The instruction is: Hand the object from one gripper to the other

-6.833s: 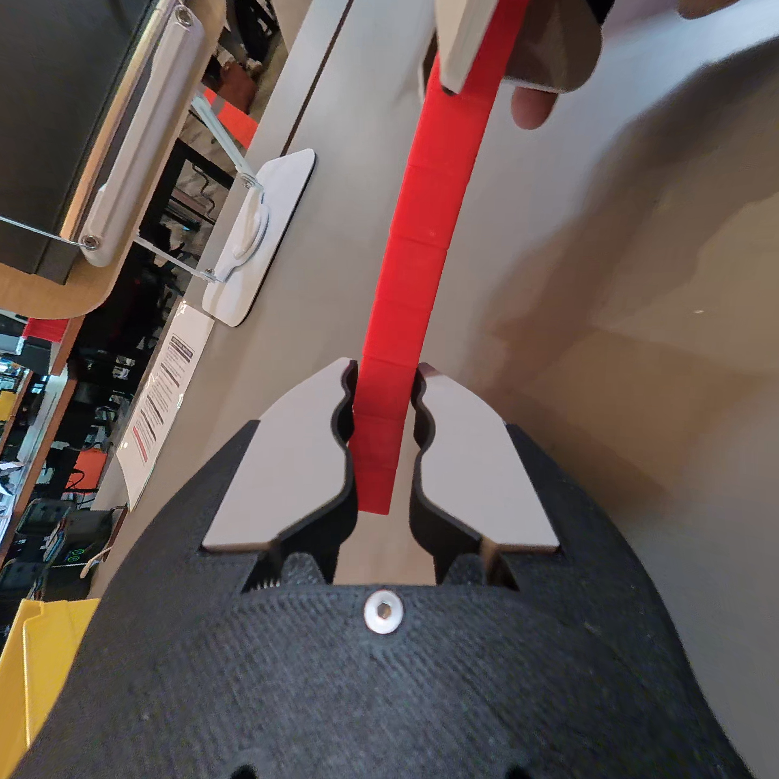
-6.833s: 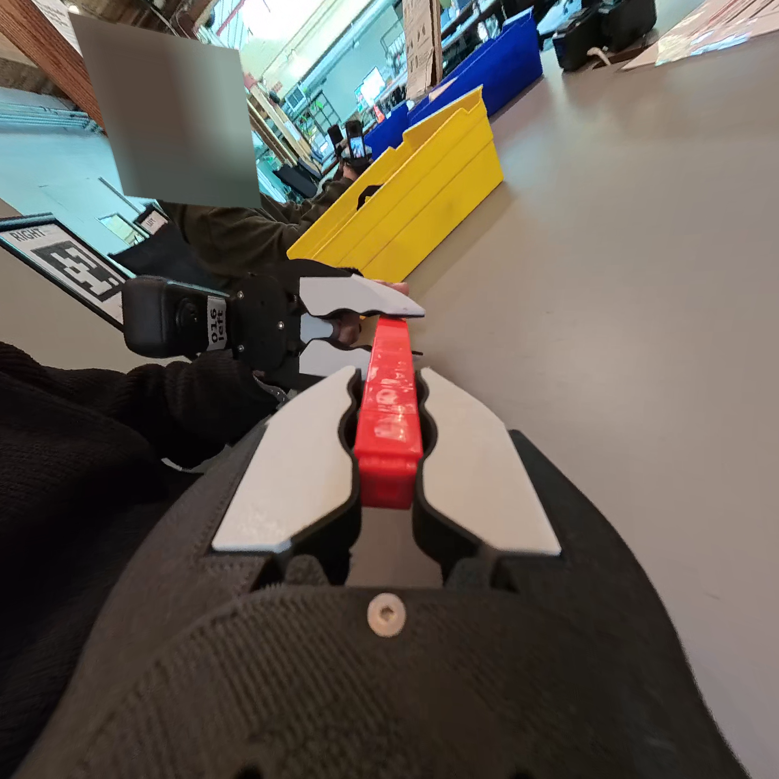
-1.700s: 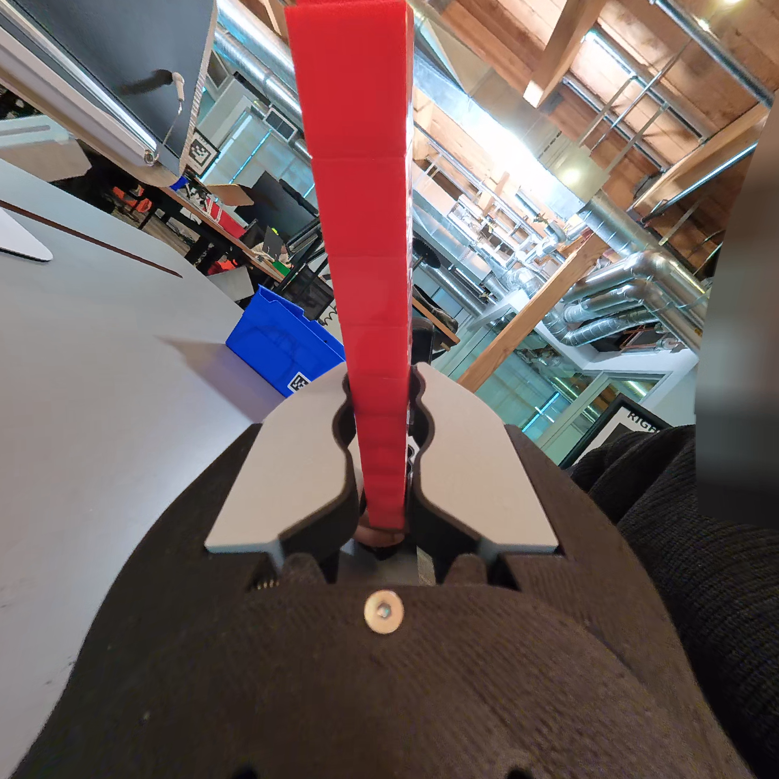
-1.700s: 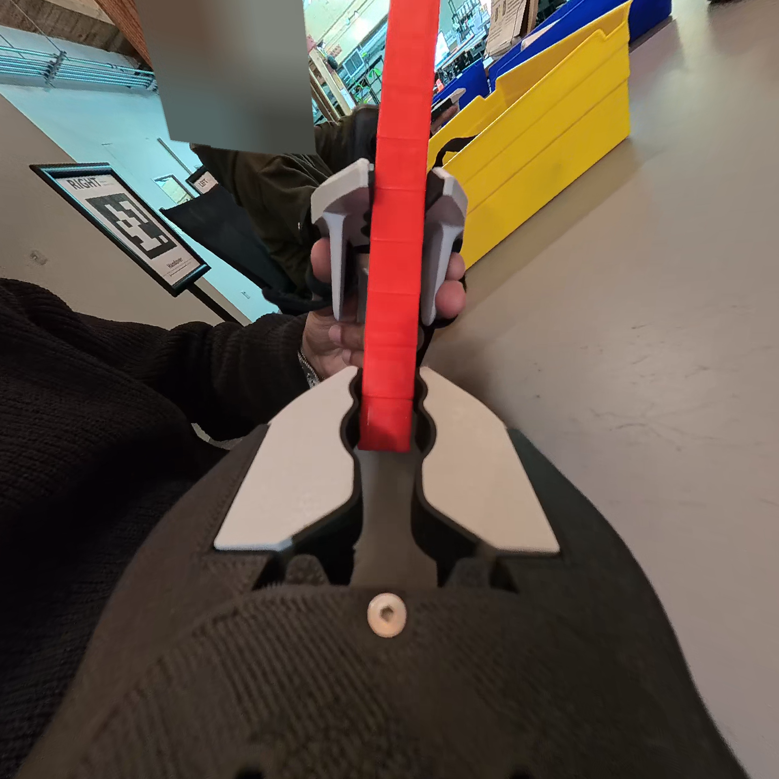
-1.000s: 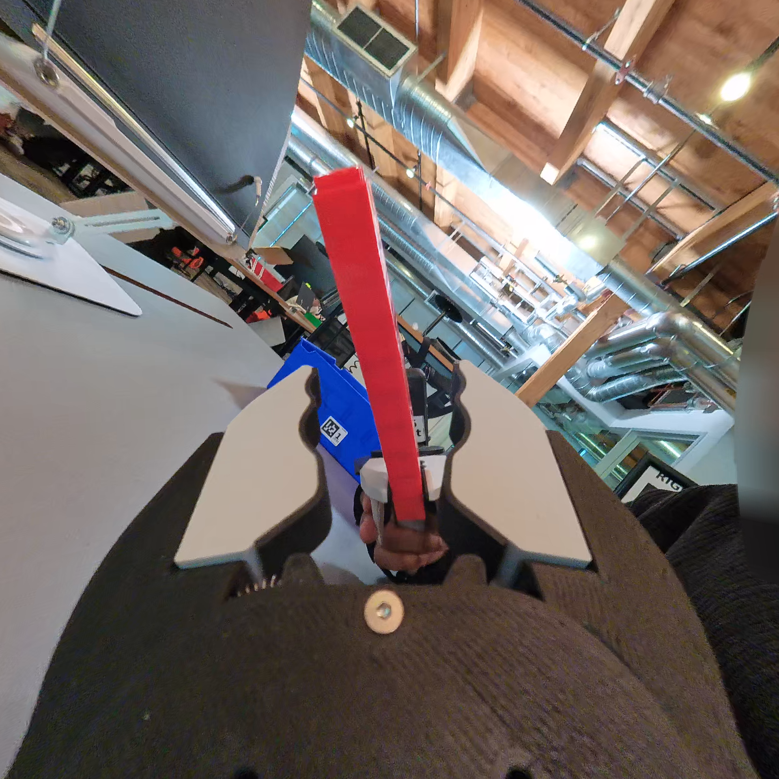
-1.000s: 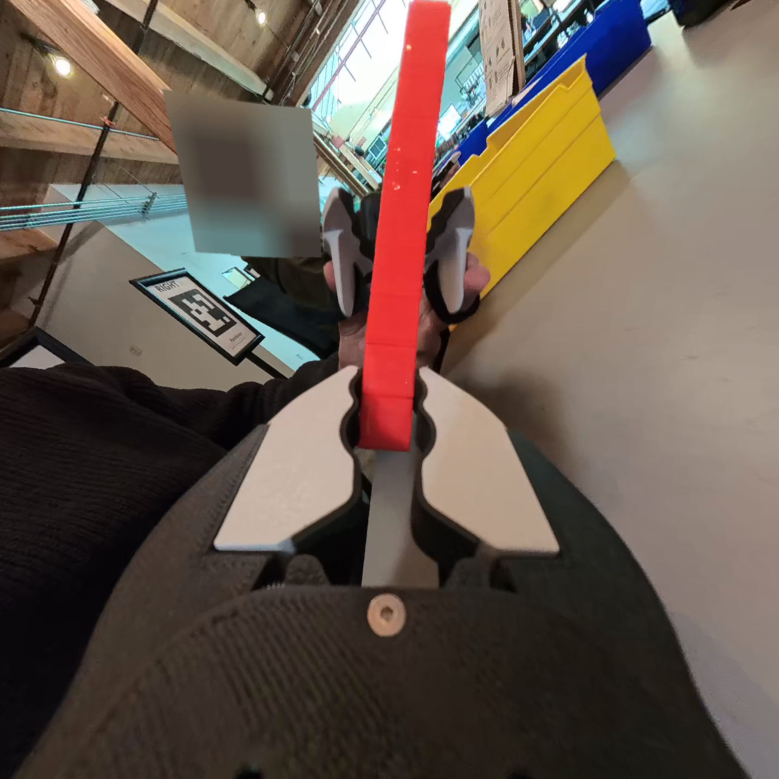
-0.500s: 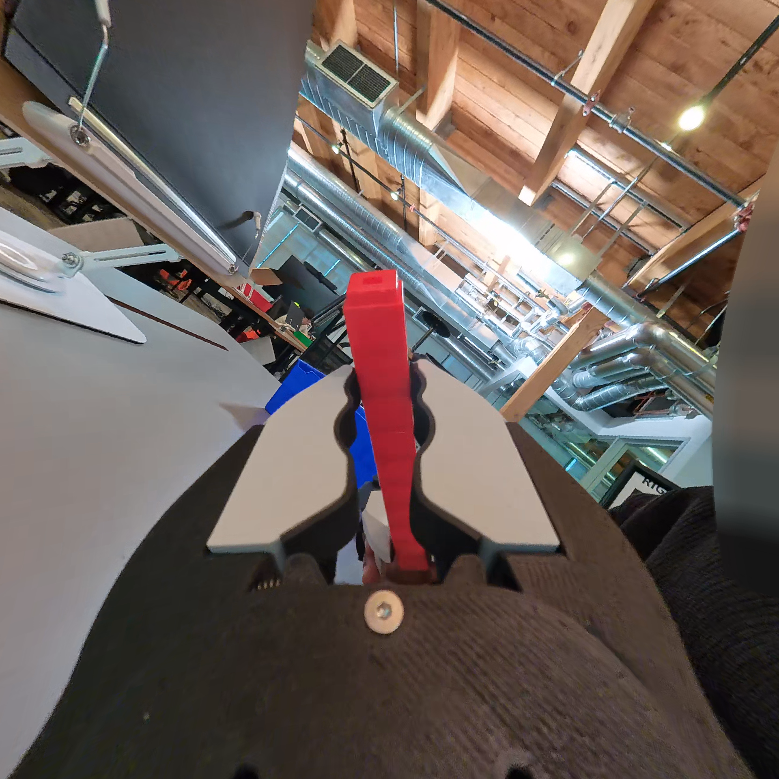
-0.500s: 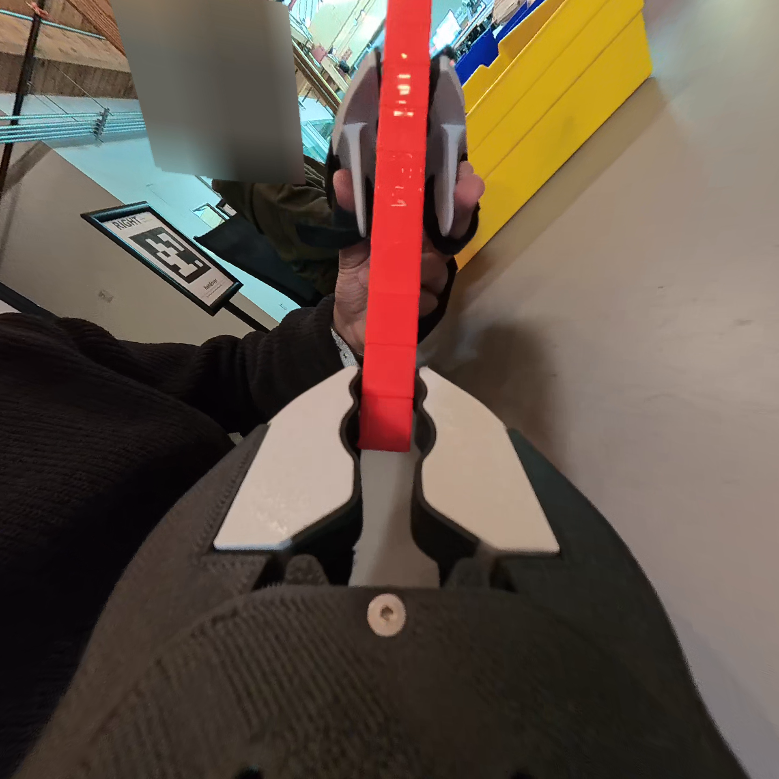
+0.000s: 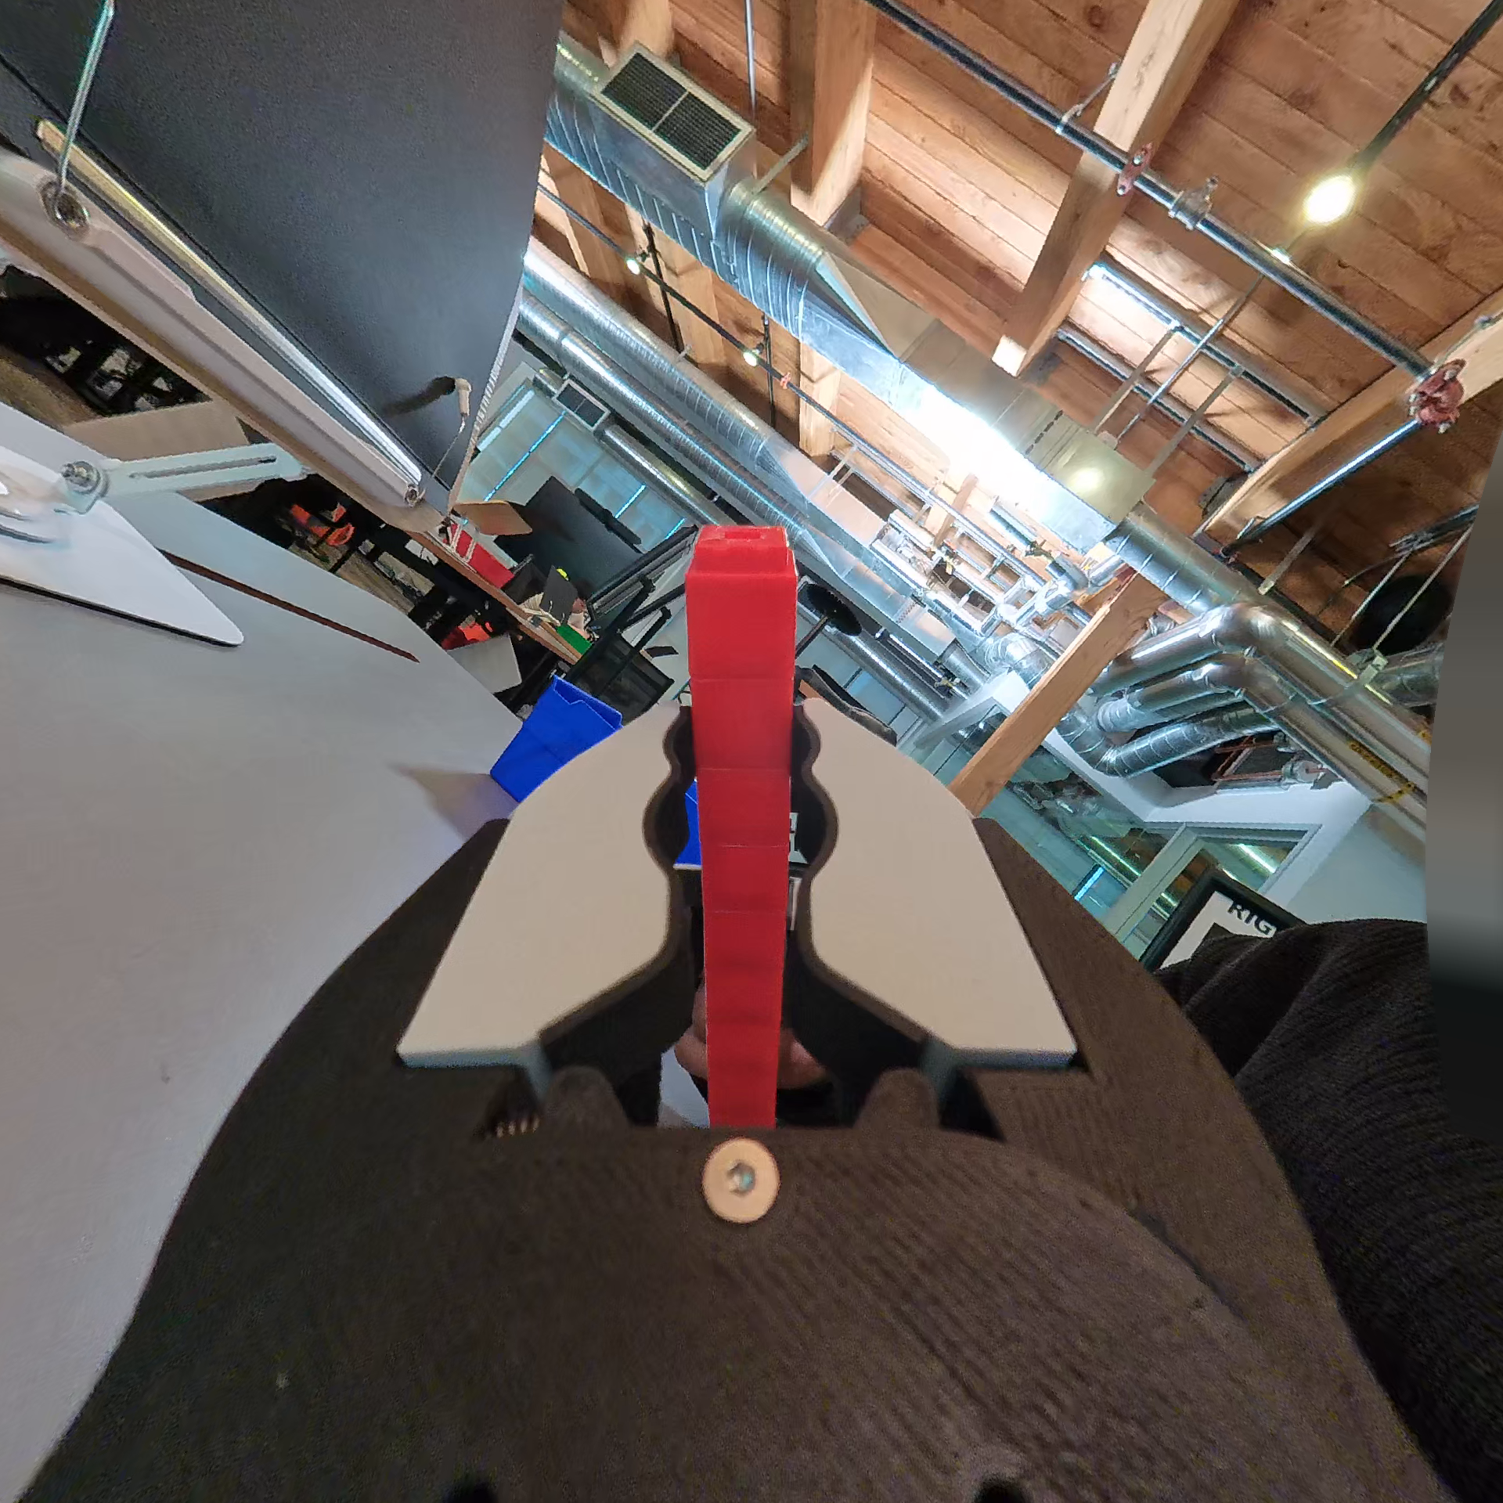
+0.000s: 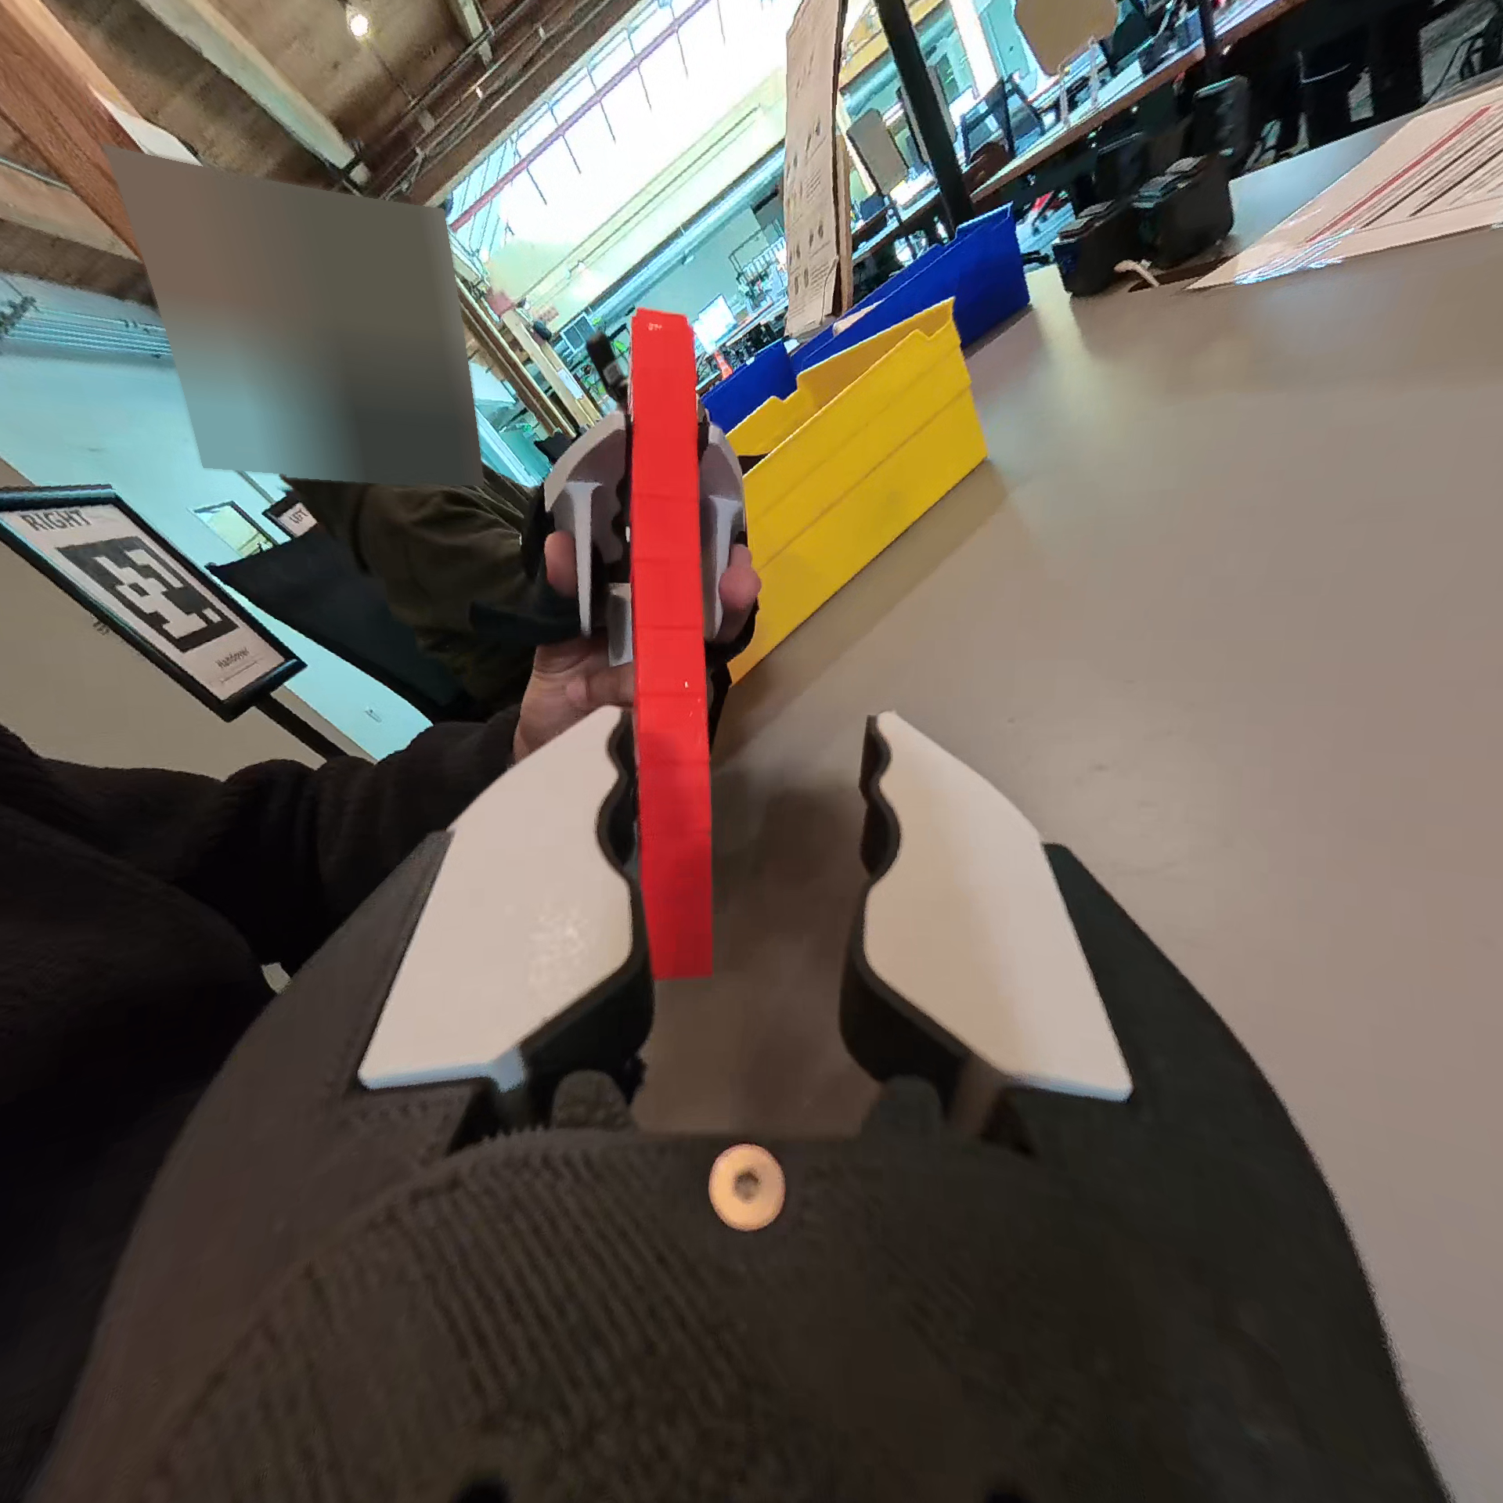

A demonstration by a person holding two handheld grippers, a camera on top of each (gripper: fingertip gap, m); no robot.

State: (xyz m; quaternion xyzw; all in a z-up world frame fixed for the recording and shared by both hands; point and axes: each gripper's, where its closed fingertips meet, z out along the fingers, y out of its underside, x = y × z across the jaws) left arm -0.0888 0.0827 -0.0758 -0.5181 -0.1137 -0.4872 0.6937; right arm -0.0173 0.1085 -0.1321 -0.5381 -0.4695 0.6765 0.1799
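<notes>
The object is a long red bar of joined cubes [image 9: 742,813]. In the left wrist view my left gripper [image 9: 740,716] is shut on it, and the bar stands upright between the fingers and sticks out past the tips. In the right wrist view the red bar [image 10: 671,651] runs from between my right gripper's fingers up to the left gripper [image 10: 659,488], which clamps its upper part and is held by a hand. My right gripper [image 10: 744,720] is open. The bar's lower end rests against its left finger [image 10: 537,895], and the right finger stands well clear.
Both grippers are above a grey table [image 10: 1179,651]. A yellow bin [image 10: 878,455] and a blue bin [image 10: 935,268] stand behind the left gripper, with black devices [image 10: 1139,220] and papers [image 10: 1399,187] farther back. A framed marker sign [image 10: 146,585] stands at the left. A white stand base [image 9: 106,577] sits on the table.
The left gripper opened, slid further along the bar and shut on it again. The right gripper, shut on the bar's end half a second ago, has now opened.
</notes>
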